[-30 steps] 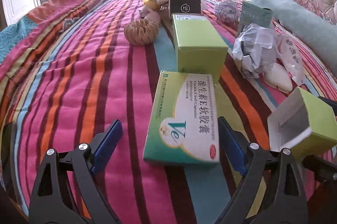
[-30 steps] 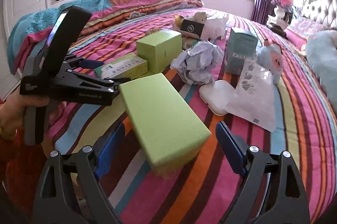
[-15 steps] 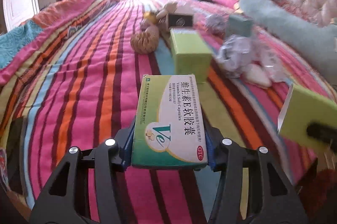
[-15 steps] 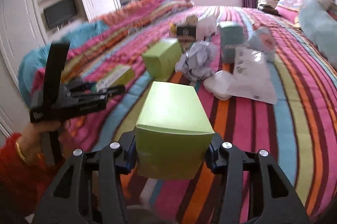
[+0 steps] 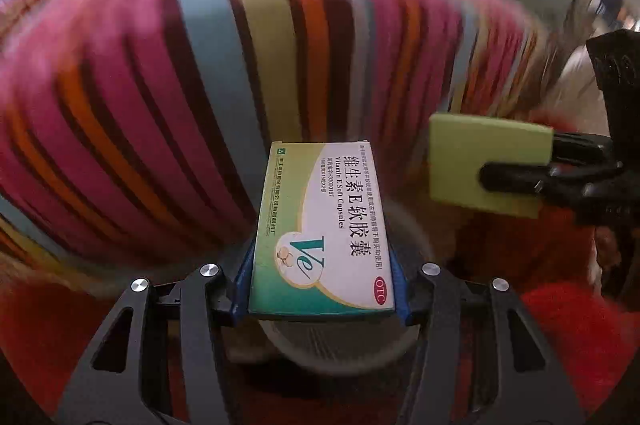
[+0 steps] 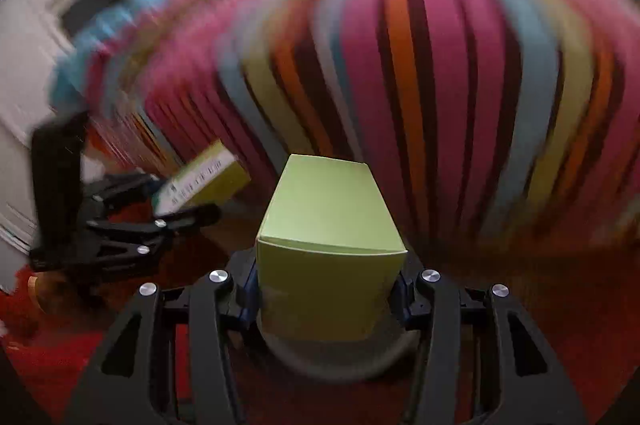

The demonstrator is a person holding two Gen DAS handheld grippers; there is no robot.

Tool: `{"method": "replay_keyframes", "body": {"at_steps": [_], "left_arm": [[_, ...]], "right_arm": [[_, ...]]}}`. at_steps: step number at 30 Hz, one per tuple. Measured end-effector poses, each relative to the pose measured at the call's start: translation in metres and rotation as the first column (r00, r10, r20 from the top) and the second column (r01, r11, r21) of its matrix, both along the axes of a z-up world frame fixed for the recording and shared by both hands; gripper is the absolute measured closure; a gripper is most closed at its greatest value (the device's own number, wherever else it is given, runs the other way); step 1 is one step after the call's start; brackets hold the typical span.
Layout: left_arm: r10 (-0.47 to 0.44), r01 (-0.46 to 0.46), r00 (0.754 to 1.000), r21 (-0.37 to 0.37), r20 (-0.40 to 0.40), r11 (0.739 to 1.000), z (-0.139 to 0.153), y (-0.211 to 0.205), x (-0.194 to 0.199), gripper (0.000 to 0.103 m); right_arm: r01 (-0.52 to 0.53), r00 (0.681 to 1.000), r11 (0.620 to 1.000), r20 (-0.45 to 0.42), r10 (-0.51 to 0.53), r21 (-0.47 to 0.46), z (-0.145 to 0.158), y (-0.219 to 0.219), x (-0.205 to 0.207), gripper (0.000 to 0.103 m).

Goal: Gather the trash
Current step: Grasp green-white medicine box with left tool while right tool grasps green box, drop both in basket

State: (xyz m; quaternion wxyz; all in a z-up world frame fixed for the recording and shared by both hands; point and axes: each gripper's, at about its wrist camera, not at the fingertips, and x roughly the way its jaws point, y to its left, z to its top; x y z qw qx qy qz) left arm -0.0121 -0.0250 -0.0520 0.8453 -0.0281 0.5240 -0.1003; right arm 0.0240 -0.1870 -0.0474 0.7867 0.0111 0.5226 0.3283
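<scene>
My left gripper (image 5: 320, 285) is shut on a flat green-and-white Vitamin E capsule box (image 5: 320, 225), held off the bed. My right gripper (image 6: 326, 289) is shut on a plain lime-green box (image 6: 328, 237), also held in the air. Each gripper shows in the other's view: the right one with its green box (image 5: 488, 165) at the right of the left wrist view, the left one with its capsule box (image 6: 200, 181) at the left of the right wrist view. A grey round rim (image 6: 332, 361) shows just below the green box and also below the capsule box (image 5: 340, 353).
The striped bedspread (image 5: 200, 65) hangs as a blurred wall behind both boxes. Red fabric (image 5: 560, 325) fills the lower part of both views. A white cabinet (image 6: 60, 5) stands at the left in the right wrist view.
Both grippers closed on their boxes, lifted them off the bed and swung down and away from it. The views now blur with motion and the bed's other items are out of sight.
</scene>
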Motion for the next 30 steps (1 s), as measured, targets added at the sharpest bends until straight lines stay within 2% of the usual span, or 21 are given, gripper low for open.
{"method": "replay_keyframes", "body": {"at_steps": [2, 4, 10, 11, 12, 13, 15, 17, 27, 30], "left_arm": [[-0.015, 0.016, 0.994, 0.006, -0.109, 1.0, -0.04, -0.012, 0.008, 0.051], [-0.039, 0.043, 0.983, 0.017, -0.179, 0.999, -0.067, -0.021, 0.014, 0.051], [-0.052, 0.062, 0.957, 0.025, -0.286, 0.998, -0.101, -0.025, 0.021, 0.049], [-0.043, 0.056, 0.956, 0.038, -0.291, 0.998, -0.103, -0.025, 0.022, 0.038], [-0.034, 0.051, 0.956, 0.054, -0.29, 0.997, -0.104, -0.025, 0.022, 0.026], [-0.025, 0.046, 0.958, 0.066, -0.284, 0.997, -0.105, -0.023, 0.023, 0.024], [-0.015, 0.036, 0.962, 0.072, -0.272, 0.997, -0.104, -0.021, 0.024, 0.016], [-0.003, 0.025, 0.967, 0.082, -0.256, 0.996, -0.102, -0.019, 0.025, 0.014], [0.061, -0.053, 0.973, 0.043, -0.223, 0.998, -0.091, 0.0, 0.021, 0.014], [0.101, -0.095, 0.982, 0.047, -0.158, 0.994, -0.071, 0.009, 0.019, 0.014]], "right_arm": [[0.002, 0.996, 0.999, -0.091, -0.006, -0.043, -0.035, 0.007, -0.001, 0.055], [-0.014, 0.989, 0.997, -0.149, 0.003, -0.075, -0.059, 0.015, 0.0, 0.055], [-0.047, 0.982, 0.991, -0.187, 0.022, -0.129, -0.08, 0.028, 0.011, 0.054], [-0.045, 0.982, 0.99, -0.189, 0.019, -0.136, -0.081, 0.028, 0.009, 0.051], [-0.046, 0.981, 0.987, -0.191, 0.016, -0.151, -0.082, 0.03, 0.01, 0.038], [-0.041, 0.982, 0.986, -0.187, 0.011, -0.16, -0.083, 0.029, 0.007, 0.026], [-0.031, 0.984, 0.987, -0.178, 0.003, -0.157, -0.082, 0.025, 0.006, 0.026], [-0.016, 0.985, 0.987, -0.17, -0.012, -0.161, -0.082, 0.019, 0.001, 0.026], [0.03, 0.984, 0.984, -0.165, -0.059, -0.173, -0.079, 0.01, 0.003, 0.026], [0.046, 0.99, 0.986, -0.126, -0.067, -0.161, -0.068, 0.01, 0.002, 0.026]]}}
